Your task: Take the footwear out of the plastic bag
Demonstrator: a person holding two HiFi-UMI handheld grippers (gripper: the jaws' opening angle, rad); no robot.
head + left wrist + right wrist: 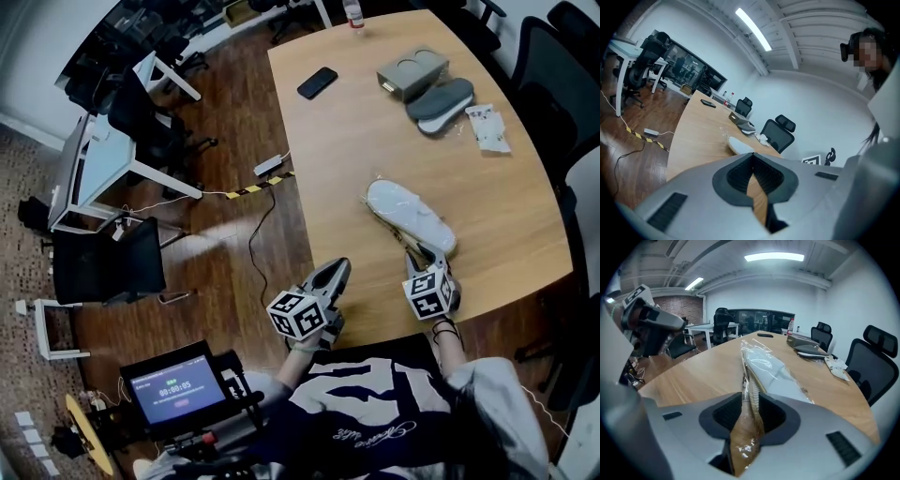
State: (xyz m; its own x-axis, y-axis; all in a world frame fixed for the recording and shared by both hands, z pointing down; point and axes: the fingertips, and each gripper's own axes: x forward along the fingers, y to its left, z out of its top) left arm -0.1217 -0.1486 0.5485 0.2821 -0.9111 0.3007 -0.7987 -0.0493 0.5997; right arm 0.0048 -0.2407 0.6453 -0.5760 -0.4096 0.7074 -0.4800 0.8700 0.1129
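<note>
A white slipper sealed in a clear plastic bag (410,216) lies on the wooden table (356,159), pointing away from me. My right gripper (422,255) is at the bag's near end by the table's front edge. In the right gripper view the crumpled plastic (764,366) runs in between the jaws of that gripper (751,394), which are shut on it with a narrow gap. My left gripper (336,274) hovers at the table's front-left edge, shut and empty (752,157), with the bagged slipper (739,145) ahead of it.
Far across the table lie a pair of grey slippers (441,101), a grey pack (412,73), a white packet (489,127), a black phone (317,82) and a bottle (352,13). Office chairs (553,56) line the right side. A taped cable (248,190) crosses the floor at left.
</note>
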